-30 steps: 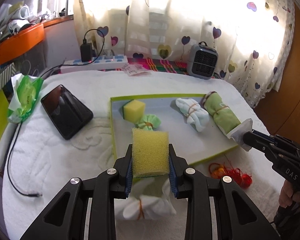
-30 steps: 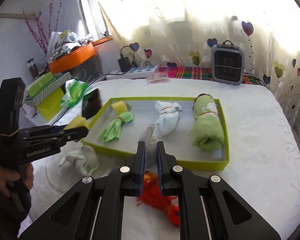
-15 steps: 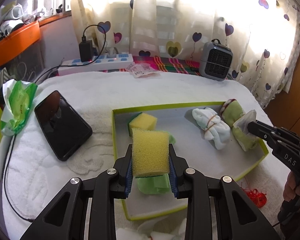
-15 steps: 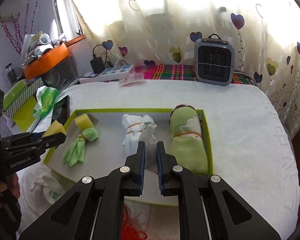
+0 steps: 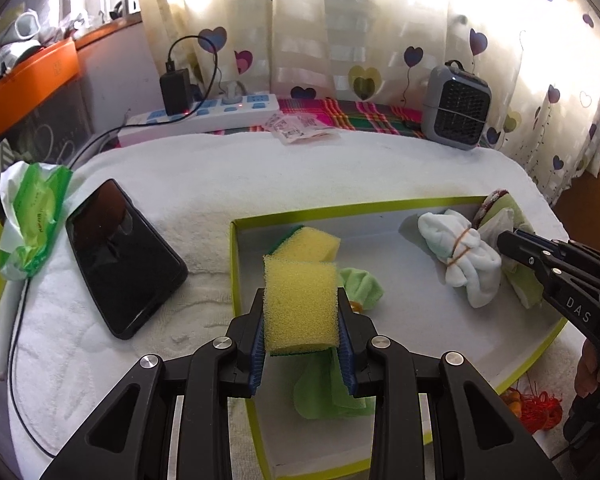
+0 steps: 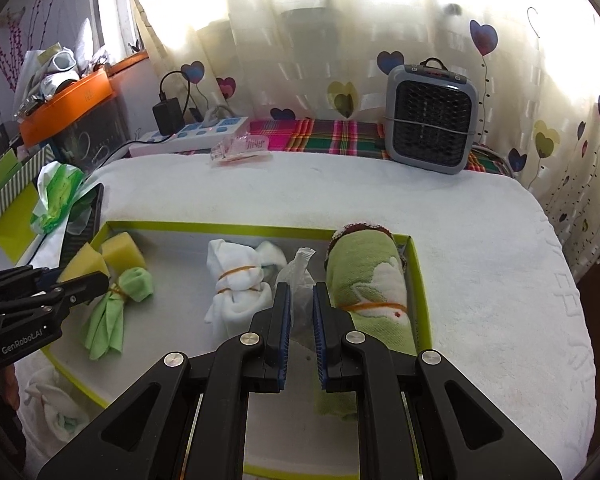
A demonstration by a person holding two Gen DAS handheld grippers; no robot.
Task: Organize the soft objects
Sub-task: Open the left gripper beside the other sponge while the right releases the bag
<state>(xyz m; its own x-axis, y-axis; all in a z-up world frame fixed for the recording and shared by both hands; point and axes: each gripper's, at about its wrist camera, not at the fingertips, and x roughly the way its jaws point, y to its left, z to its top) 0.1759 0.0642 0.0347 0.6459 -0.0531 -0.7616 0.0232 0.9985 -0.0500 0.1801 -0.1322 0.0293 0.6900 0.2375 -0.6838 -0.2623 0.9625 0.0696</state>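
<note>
My left gripper [image 5: 301, 294] is shut on a yellow sponge [image 5: 300, 314] and hangs over the left part of a green-rimmed tray [image 5: 340, 211]. On the tray floor lie a second yellow sponge [image 5: 308, 242], a tied green cloth [image 5: 360, 286], a white cloth bundle [image 5: 456, 256] and a rolled green towel [image 6: 364, 280]. My right gripper [image 6: 301, 288] is shut on a crinkled clear plastic bag [image 6: 302, 264], between the white bundle [image 6: 236, 284] and the towel. Another white bundle [image 6: 56, 408] and a red string tangle [image 5: 536, 408] lie outside the tray's near rim.
A black phone [image 5: 120, 256] and a green wipes pack [image 5: 32, 216] lie left of the tray on the white towel cover. At the back are a power strip [image 5: 220, 108] with a charger and a small grey heater [image 6: 432, 120]. A cable runs along the left edge.
Both grippers have moved forward and a little down, from the tray's near rim to over its floor. The sponge and the plastic bag stayed gripped throughout.
</note>
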